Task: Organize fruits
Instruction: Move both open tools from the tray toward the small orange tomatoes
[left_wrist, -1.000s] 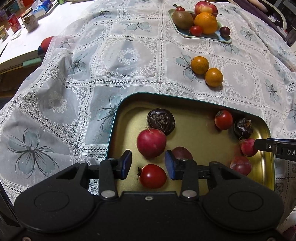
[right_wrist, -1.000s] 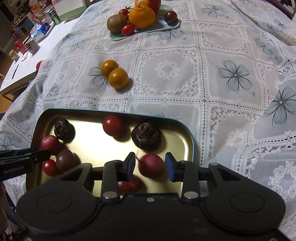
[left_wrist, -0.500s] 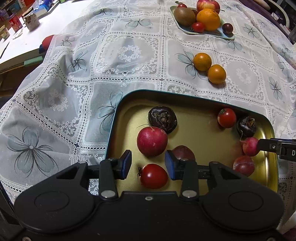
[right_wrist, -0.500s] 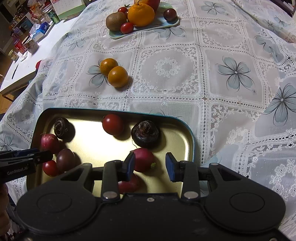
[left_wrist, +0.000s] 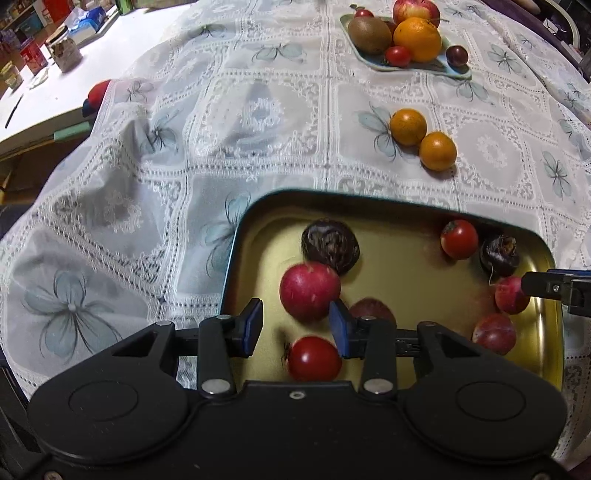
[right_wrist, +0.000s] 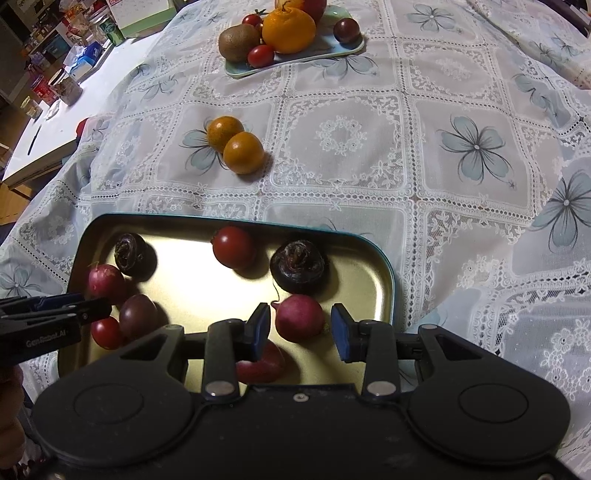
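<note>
Fingers on my right gripper (right_wrist: 300, 328) stood apart around a small pink-red fruit (right_wrist: 299, 317) in the gold tray (right_wrist: 384, 266). A sliver of gap showed on each side, so nothing was gripped. The fruit sat near the tray's right end, just this side of a dark wrinkled fruit (right_wrist: 299, 266).

My left gripper (left_wrist: 295, 326) hung wide and empty over the tray's left end. A bigger red fruit (left_wrist: 309, 291) lay just beyond its right pad and a tomato (left_wrist: 313, 358) lay below the gap; contact with either could not be told.

Other fruit: two oranges (right_wrist: 243, 153) loose on the tablecloth (right_wrist: 476, 147) beyond the tray, and a far plate (right_wrist: 317, 55) heaped with kiwi, a large orange and tomatoes.

Step in hand, as I judged it: right-hand pick of the pink-red fruit, grasp not yet made.

Next move called for: 
- settle the pads level with the fruit's widest part
- close gently, since round fruit rolls on smooth metal
- lift clear of the rim
- keep the left tool out of the way

Destination not evident.
</note>
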